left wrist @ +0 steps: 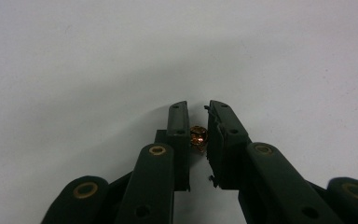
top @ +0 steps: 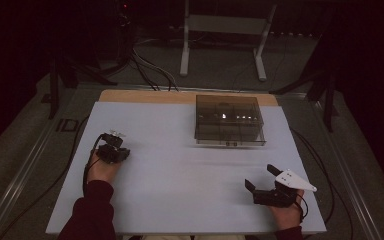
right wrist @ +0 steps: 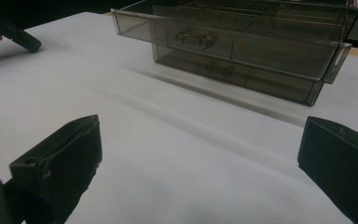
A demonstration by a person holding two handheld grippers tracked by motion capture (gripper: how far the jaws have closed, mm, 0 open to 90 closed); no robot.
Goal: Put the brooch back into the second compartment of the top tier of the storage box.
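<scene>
A tiny copper-coloured bead (left wrist: 198,136), shiny and roundish, sits pinched between the black jaws of the left gripper (left wrist: 198,121), which have closed in on it from both sides so that the pads press against it just above the white table surface (left wrist: 98,60). From the high view that left gripper (top: 113,149) points down at the near left part of the table, held in a hand (top: 100,170) that comes out of a dark red sleeve (top: 91,212). Across the table, the right gripper (top: 261,178) rests near the front right edge with its jaws spread wide and nothing between them; its own view shows the two pads (right wrist: 65,158) well apart over bare white surface. Toward the far side of the table stands a smoky, see-through plastic organizer box (top: 229,120) with dividers inside; from the right gripper view the box (right wrist: 242,42) has an upper drawer pulled partly out over the lower one, and something small and pale lies in one of its compartments, too blurred to make out. A few bright glints show through the lid from above. The white sheet covers a wooden tabletop (top: 145,96), whose bare strip runs along the far edge. Beyond it the room is dark: grey floor (top: 220,70), black cables trailing across it, and the white legs of a stand (top: 185,45) at the back.
</scene>
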